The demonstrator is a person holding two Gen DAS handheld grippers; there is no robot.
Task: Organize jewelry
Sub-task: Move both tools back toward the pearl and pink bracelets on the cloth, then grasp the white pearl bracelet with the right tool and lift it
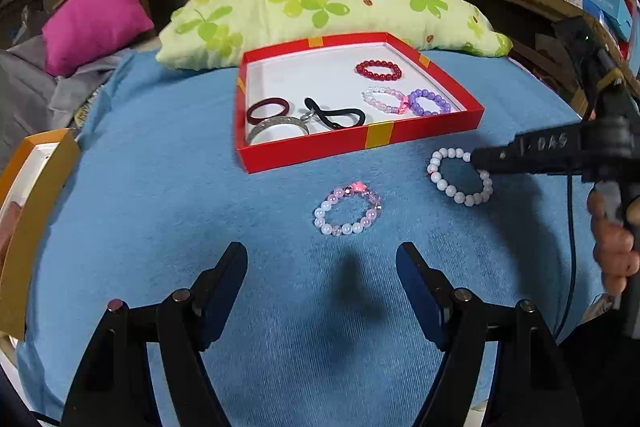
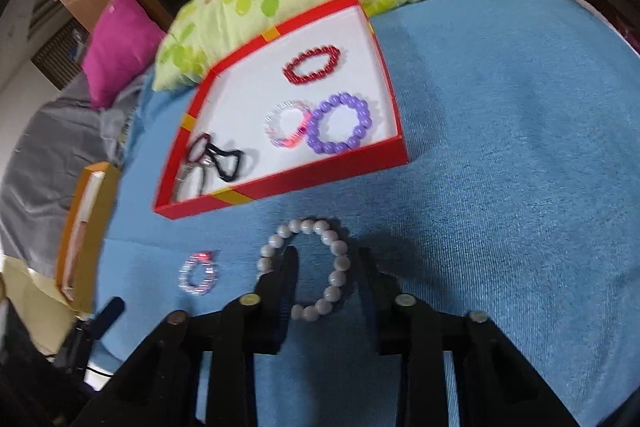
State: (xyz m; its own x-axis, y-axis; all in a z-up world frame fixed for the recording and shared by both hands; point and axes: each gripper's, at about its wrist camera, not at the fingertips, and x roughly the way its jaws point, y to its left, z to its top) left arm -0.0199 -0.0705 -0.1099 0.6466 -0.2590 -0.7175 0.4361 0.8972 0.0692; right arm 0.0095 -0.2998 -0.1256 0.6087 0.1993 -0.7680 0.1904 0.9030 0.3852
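Two black fingers of the right hand-held gripper (image 2: 326,263) are open partway, one inside the white bracelet (image 2: 310,269) and one outside it, with beads between them but not squeezed. That bracelet lies on the blue blanket (image 2: 500,147), near the red box (image 2: 280,183). Wide open, the left hand-held gripper (image 1: 322,259) holds nothing. Just ahead of it lies a pink bracelet (image 1: 347,207). Red (image 1: 379,70) and purple (image 1: 429,102) bracelets sit in the box.

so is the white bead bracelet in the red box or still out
Out: the white bead bracelet lies on the blue cloth before the red box.
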